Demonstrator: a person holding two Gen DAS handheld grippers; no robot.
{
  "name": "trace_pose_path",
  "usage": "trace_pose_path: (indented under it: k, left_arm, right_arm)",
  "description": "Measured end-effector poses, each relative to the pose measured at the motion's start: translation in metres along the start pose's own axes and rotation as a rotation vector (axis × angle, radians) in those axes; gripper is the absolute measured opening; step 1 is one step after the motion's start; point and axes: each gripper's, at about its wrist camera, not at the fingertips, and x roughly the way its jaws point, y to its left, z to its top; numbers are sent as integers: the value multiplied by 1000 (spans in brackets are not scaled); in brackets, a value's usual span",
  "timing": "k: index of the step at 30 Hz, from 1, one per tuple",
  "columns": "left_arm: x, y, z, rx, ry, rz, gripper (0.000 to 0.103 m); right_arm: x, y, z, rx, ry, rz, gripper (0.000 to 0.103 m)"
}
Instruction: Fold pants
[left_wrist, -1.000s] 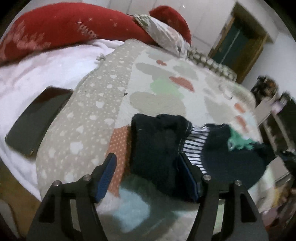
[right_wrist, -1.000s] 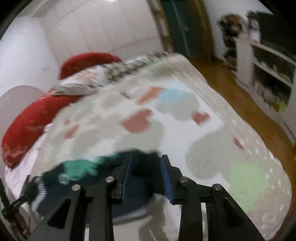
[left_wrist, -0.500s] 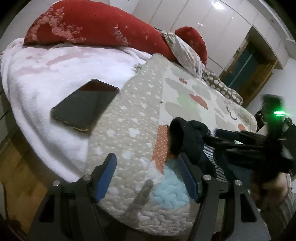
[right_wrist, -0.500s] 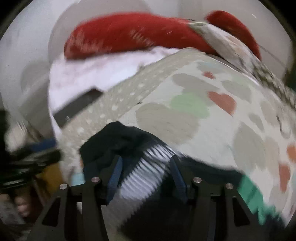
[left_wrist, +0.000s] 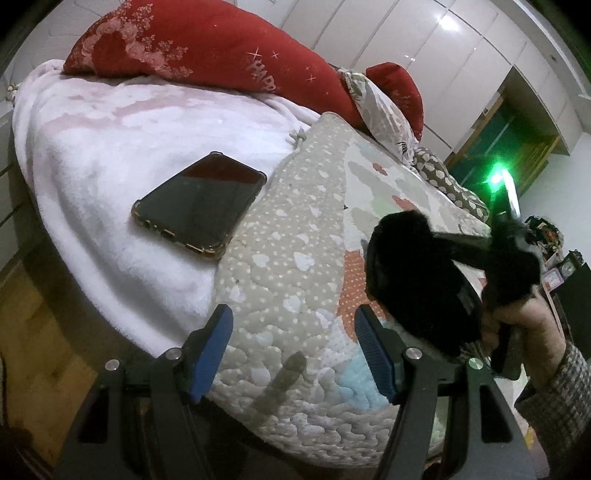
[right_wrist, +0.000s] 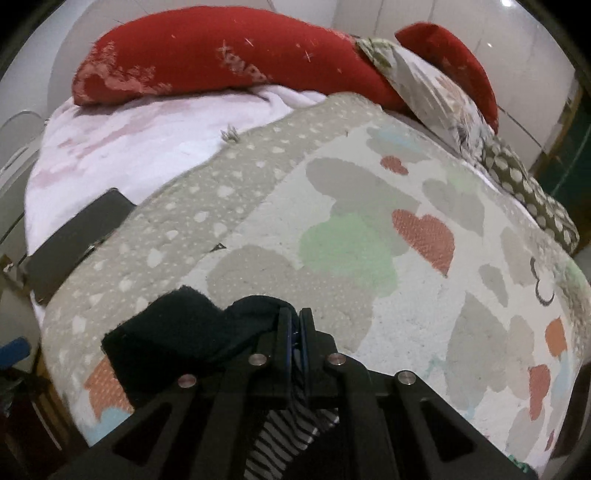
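The dark pants lie bunched near the quilt's near corner, and their striped lining shows under my right gripper. In the right wrist view my right gripper is shut, with a fold of the dark pants pinched between its pads. The left wrist view shows the hand that holds this gripper, at the right beside the pants. To the left of the pants my left gripper stands open above the quilt, with nothing between its blue pads.
A black phone lies on the white blanket left of the heart-patterned quilt. Red pillows line the head of the bed. Wooden floor shows past the bed's near edge.
My right gripper swung over to the pants' near end and closed on the fabric. The left gripper drew away to the left, so the pants no longer sit between its fingers.
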Motion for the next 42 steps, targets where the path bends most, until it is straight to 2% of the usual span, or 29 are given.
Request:
trace_pose_path:
  k: [4,6,8,9,11,12,14,17,19,21,22,25,28,32,34,36,38,39,42]
  left_arm:
    - [-1,0,0,-6,4,7,67]
    - [-2,-1,0,-1,-3,13,67]
    - [-3,-2,0,3,-4,20,67]
    - [-3,-2,0,2,-4,21,67]
    - [-1,-2,1,-3,0,19,67]
    - [-1,-3,1,-5,2,19,67]
    - [-2,-5,1,-3,2,17,67]
    - [-8,-8,0,10,-11,22,67]
    - [-11,-9,1,17,-17,31,67]
    - [-13,-8,2,15,-13,40,67]
    - [-13,-8,3,14,-11,46,67]
    - [-14,-11,5,11,-6,55,67]
    - [-13,-24,7,19,1,37,67]
    - [-6,-54,6,74,19,30,68]
    - [-1,-71,4,102,37,19,68]
    - [3,-85,2,125,50,13,68]
    - [8,-102,1,154,63,11,68]
    - [10,-110,0,167,70,9,68]
    - [18,-134,0,201,87,4,68]
  right_arm:
    - [21,20,-10,-72,58,-41,8]
    - [10,20,-11,-74,28,-51,10]
    - [-14,11,-8,-19,-36,-29,16]
    - [-30,8,-7,6,-84,-24,25]
    - [-54,4,-8,41,-163,1,36]
    - [-65,4,-10,62,-196,38,36]
    - [-65,9,-12,85,-174,136,36]
    - [-34,24,-25,113,-48,273,33]
    - [-9,40,-39,91,11,265,34]
    - [-7,42,-42,77,-35,247,35]
    - [-10,38,-41,101,-32,269,35]
    - [-34,12,-43,194,-109,338,35]
    - [-54,-22,-60,254,-163,308,35]
    - [-48,-86,-106,360,-125,232,35]
    - [-44,-130,-139,454,-94,207,35]
    - [-49,-170,-171,545,-111,230,31]
    - [-62,-210,-203,639,-154,248,31]
    - [-72,-233,-220,698,-177,195,32]
    - [-89,-283,-256,852,-235,164,33]
